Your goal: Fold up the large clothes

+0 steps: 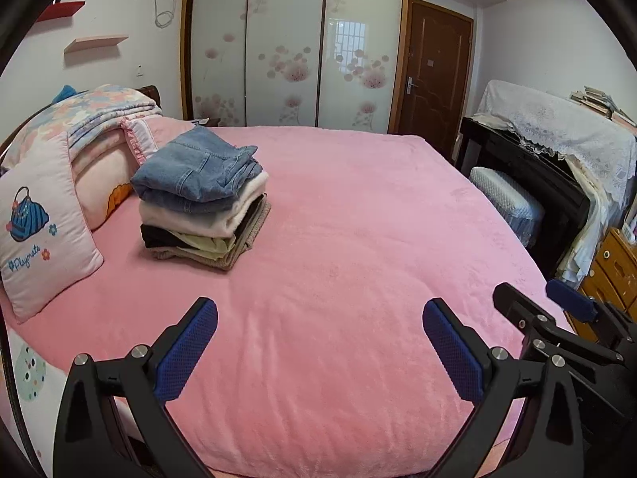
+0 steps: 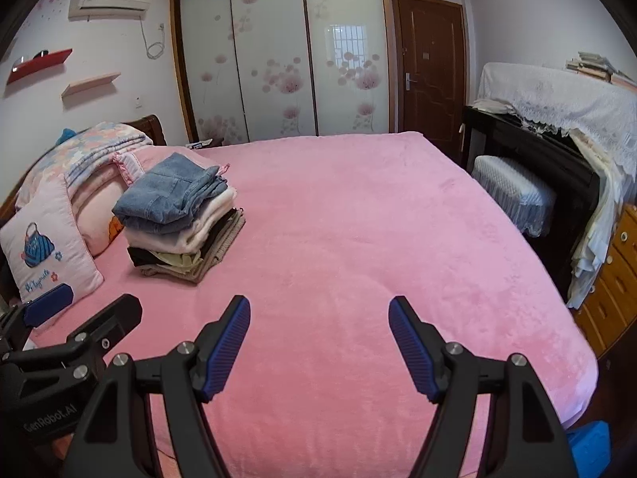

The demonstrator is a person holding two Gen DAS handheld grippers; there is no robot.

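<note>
Denim-topped clothes stack (image 1: 203, 203), two empty hand-held grippers

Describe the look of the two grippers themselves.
Both are black plastic frames with silver bolts. The left gripper has blue pads with a fine mesh texture; the right gripper has blue ribbed pads. White lettering, seen mirrored, marks the left gripper's body. No cables or sleeves show.

Plush pink bed cover (image 1: 358, 239); faded denim (image 1: 199, 167) tops apparently knitted stack.
</note>
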